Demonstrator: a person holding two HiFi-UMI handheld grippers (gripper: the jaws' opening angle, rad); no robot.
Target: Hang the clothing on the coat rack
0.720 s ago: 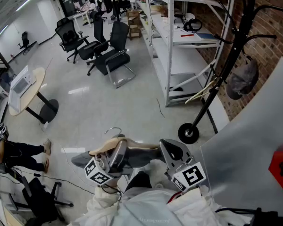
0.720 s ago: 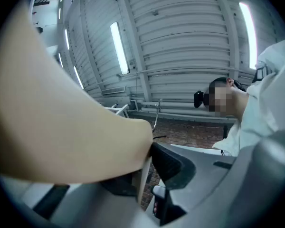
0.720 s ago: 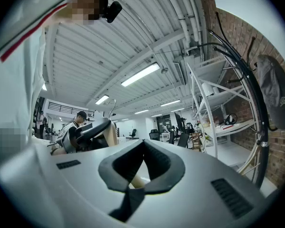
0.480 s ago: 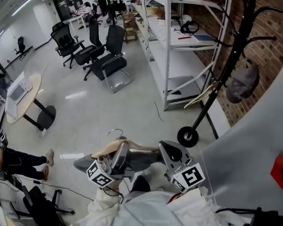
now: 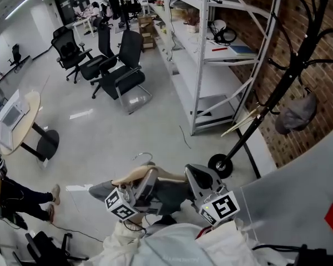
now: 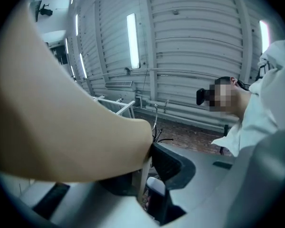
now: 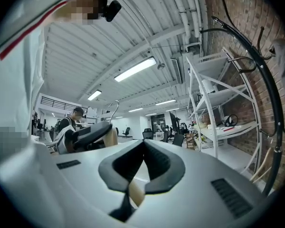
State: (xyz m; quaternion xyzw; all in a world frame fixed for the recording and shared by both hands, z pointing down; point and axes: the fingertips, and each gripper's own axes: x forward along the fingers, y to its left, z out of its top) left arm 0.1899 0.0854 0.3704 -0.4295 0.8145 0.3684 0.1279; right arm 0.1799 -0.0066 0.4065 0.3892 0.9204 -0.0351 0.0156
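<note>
While both grippers sit at 6 o'clock in the head view, the wooden hanger (image 5: 134, 173) spans between them, pale tan, with its metal hook (image 5: 144, 156) rising at its middle. Grey clothing (image 5: 102, 190) is draped over it and sags toward 7 o'clock. The left gripper (image 5: 147, 177) has its jaws closed on the hanger's broad left shoulder, and the right gripper (image 5: 193, 174) pinches the right end.

Below them lies a pale, glossy floor (image 5: 127, 132). A white shelving unit (image 5: 211, 54) runs from 12 to 2 o'clock, black office chairs (image 5: 119, 76) stand at 11 o'clock, and a round desk (image 5: 22, 118) sits at 9 o'clock. The black coat rack (image 5: 277, 93) leans across 3 o'clock against a brick wall (image 5: 316, 54), well apart from the hanger. A grey cap (image 5: 297, 114) hangs on one of its arms.

Only the left gripper view shows the left gripper (image 6: 147, 167) close up: the tan hanger (image 6: 61, 127) fills everything from 8 to 11 o'clock and presses against the dark pad, under a ribbed ceiling with strip lights (image 6: 133, 39). Only the right gripper view shows the right gripper (image 7: 142, 151) clamping a thin sliver of wood at its base. It also shows the coat rack (image 7: 261, 75) curving up at 3 o'clock and a bystander (image 7: 66, 127) at 9 o'clock.
</note>
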